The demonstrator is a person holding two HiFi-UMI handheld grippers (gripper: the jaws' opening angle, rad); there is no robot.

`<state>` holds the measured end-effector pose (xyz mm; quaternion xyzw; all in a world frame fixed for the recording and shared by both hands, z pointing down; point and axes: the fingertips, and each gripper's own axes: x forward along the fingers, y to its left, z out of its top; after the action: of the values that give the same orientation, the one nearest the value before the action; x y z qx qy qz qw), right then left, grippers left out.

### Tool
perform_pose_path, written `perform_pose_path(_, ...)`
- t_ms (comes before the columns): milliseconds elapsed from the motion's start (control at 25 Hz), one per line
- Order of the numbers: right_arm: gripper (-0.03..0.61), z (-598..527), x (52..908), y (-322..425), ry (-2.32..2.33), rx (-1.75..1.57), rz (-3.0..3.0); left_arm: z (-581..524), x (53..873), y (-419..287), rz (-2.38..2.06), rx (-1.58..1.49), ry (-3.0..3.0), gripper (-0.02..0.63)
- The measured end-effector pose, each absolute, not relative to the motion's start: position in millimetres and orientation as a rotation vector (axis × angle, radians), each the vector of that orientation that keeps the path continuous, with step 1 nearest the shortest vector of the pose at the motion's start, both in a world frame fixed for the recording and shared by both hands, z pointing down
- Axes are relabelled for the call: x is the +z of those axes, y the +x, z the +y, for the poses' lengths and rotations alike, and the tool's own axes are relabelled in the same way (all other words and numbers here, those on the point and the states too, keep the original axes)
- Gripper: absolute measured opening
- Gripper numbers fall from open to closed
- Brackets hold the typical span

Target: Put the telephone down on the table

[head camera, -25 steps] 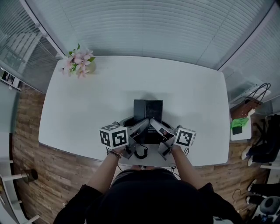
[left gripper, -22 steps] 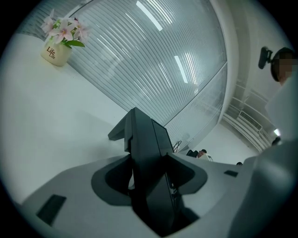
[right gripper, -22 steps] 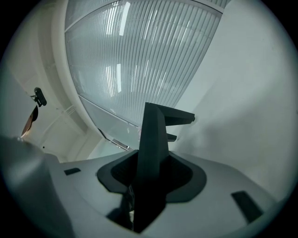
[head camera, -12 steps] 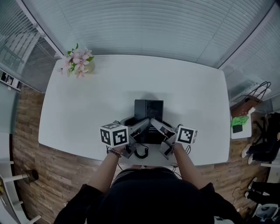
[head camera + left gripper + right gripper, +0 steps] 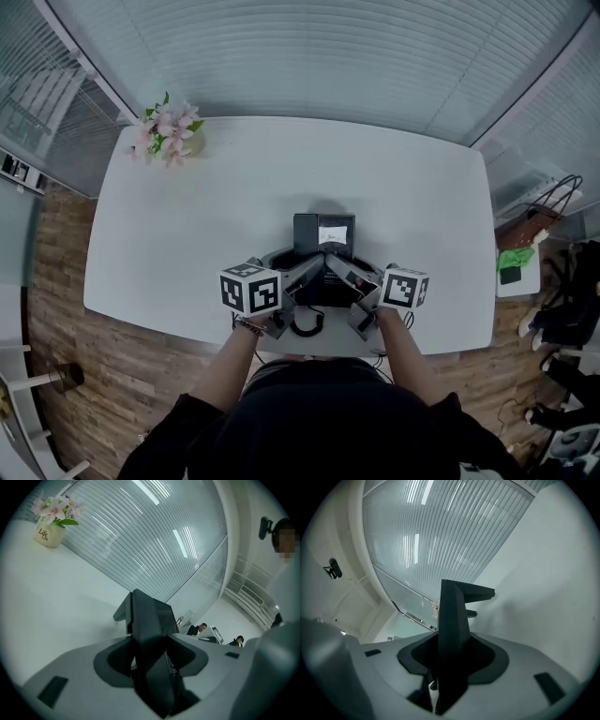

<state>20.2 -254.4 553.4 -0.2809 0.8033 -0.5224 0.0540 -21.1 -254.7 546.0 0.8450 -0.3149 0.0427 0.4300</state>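
1. A black coiled cord (image 5: 307,324) shows by the near edge of the white rectangular table (image 5: 234,206), between the person's 2 hands
2. The left gripper (image 5: 151,654) has its grey jaws clamped on the left side of the black slab-shaped telephone (image 5: 322,251)
3. The right gripper (image 5: 451,658) grips the opposite side
4. The telephone is over the table's near middle with its small screen lit; whether it touches the top is unclear
5. A cream pot of pink flowers (image 5: 171,134) stands at the far left corner
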Motion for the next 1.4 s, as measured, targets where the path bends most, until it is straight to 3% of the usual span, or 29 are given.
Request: perform_pose_path(1400, 0.250, -256, 558, 39, -1.220, -1.466, 2.512, -254, 547, -14, -0.870, 0.144, 2.185, 0.199)
